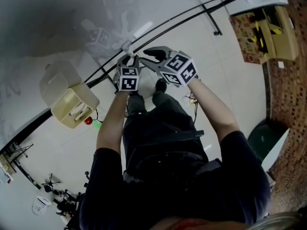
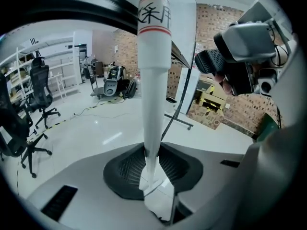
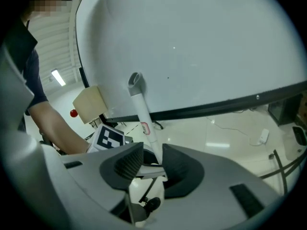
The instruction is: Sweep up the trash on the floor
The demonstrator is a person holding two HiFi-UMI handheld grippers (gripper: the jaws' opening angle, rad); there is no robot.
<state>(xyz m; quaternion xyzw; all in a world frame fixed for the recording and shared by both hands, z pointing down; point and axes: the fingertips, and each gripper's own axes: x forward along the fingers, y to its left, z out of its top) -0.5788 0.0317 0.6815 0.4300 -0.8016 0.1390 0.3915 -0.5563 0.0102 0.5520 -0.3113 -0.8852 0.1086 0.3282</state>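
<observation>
Up close, clamps the left gripper [image 2: 153, 169] onto the white broom handle [image 2: 153, 80], under printed characters and red bands legible only in that view. Holds the right gripper [image 3: 152, 164] spread loosely around the same handle, looped top end visible there alone. Only from the head view, shows both side by side above the pale floor [image 1: 230, 75]

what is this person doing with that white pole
A person stands on a pale floor with both grippers at one white handle. The left gripper has its jaws closed on the handle. The right gripper has the handle between its jaws, which look apart rather than clamped. The handle's working end is out of view, so whether sweeping has begun can't be told.
</observation>
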